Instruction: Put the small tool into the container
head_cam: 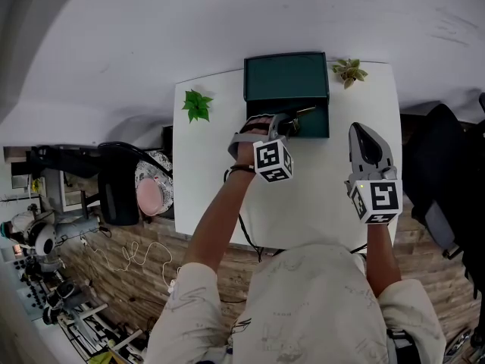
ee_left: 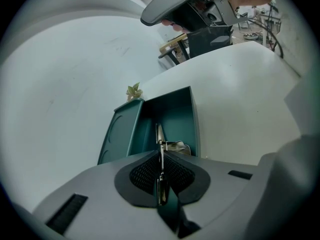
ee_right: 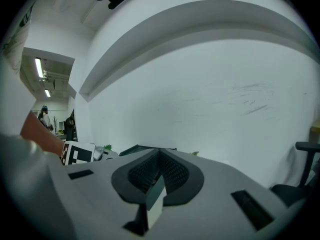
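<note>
The left gripper (ee_left: 160,156) has its jaws drawn narrow on the small tool (ee_left: 160,138), a thin metal piece standing on edge in the seam between the pads; how firmly they press is hard to judge. The tool's tip pokes past the jaws, directly over the open interior of the green container (ee_left: 193,118), between its side walls. The container's lid (ee_left: 117,131) stands swung open to the left. In the head view the left gripper (head_cam: 291,126) reaches over the container's near edge (head_cam: 311,135), at the table's far side against the wall.

The white table (head_cam: 318,196) lies bare between container and person. A leafy green sprig (head_cam: 197,105) lies well left of the box; a paler one (head_cam: 348,71) sits just beside its far right corner.

The right gripper (head_cam: 364,136) hangs near the table's right edge, well apart from the container. Its jaws (ee_right: 159,156) are together with nothing between them, facing the wall.
</note>
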Demonstrator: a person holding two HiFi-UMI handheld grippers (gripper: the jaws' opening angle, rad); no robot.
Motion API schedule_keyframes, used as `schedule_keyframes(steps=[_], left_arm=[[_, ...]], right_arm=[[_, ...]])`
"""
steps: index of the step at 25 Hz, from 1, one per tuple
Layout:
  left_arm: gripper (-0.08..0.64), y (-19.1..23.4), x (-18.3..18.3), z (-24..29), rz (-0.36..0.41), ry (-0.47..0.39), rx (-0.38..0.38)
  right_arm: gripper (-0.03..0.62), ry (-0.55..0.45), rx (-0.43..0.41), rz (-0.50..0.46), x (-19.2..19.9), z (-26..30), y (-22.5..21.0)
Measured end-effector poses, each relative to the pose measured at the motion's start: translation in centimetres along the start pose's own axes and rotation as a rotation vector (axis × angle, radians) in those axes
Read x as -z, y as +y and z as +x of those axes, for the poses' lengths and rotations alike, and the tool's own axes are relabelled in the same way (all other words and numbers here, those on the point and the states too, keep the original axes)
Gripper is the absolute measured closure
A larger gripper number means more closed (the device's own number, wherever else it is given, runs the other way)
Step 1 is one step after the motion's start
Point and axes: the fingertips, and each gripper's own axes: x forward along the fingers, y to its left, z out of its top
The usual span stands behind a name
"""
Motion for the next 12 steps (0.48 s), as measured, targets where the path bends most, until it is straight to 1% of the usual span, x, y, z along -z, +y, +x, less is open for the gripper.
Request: schedule_keyframes(steps=[5, 12], left_arm=[[0.522, -0.04, 0.13, -0.06, -0.004, 0.013, 0.018], [0.479, 0.09, 0.46, -0.22, -0.008, 0.035, 0.040]], right_arm=[[0.577, 0.000, 0.003, -0.001, 0.02, -0.08, -0.10], [0.577, 0.001, 0.000, 0.000, 0.12, -0.05, 0.03]])
